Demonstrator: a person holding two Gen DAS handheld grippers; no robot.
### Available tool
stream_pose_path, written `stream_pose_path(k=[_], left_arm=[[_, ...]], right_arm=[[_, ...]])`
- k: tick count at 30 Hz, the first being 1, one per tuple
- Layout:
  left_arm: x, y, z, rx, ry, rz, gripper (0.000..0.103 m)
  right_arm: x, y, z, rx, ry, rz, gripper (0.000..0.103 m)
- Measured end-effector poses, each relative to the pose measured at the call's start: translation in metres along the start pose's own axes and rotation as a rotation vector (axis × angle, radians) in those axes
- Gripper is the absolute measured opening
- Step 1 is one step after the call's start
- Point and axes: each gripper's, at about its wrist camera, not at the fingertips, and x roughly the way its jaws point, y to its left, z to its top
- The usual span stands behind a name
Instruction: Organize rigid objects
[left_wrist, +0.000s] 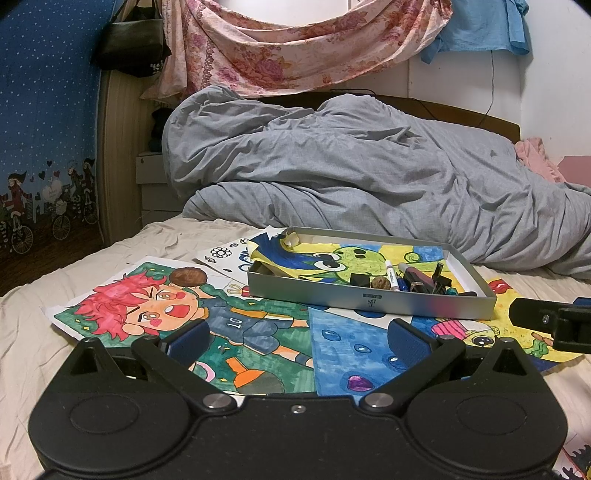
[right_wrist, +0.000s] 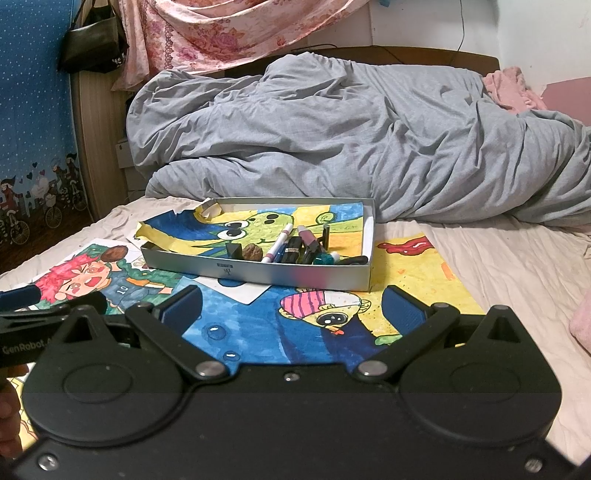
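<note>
Both grippers hang low over the bed, jaws spread wide and holding nothing: the left gripper (left_wrist: 297, 341) in front of the silver box (left_wrist: 369, 301) and toward its left end, the right gripper (right_wrist: 291, 308) straight in front of that same box (right_wrist: 258, 275). Inside the box, along its front wall, lies a heap of small hard things: a white marker (right_wrist: 277, 245), a walnut (right_wrist: 252, 252), a black cube (right_wrist: 233, 250), dark tubes and clips. A frog drawing (right_wrist: 255, 227) lines the box floor and spills over its left end. One brown ball-like thing (left_wrist: 188, 277) sits outside, left of the box, on the red-haired cartoon drawing (left_wrist: 155, 314). Under the box and in front of it spreads a blue and yellow drawing (right_wrist: 295, 325). Behind the box, a rumpled grey duvet (left_wrist: 351, 173) piles up.
</note>
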Motion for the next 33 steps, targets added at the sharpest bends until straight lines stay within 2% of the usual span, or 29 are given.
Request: stream_pose_path(k=[33], left_arm=[[-0.0003, -0.0013, -0.0027, 0.0, 0.001, -0.009, 0.102]], right_arm=[[-0.0003, 0.0003, 0.0001, -0.001, -0.001, 0.0, 0.102]])
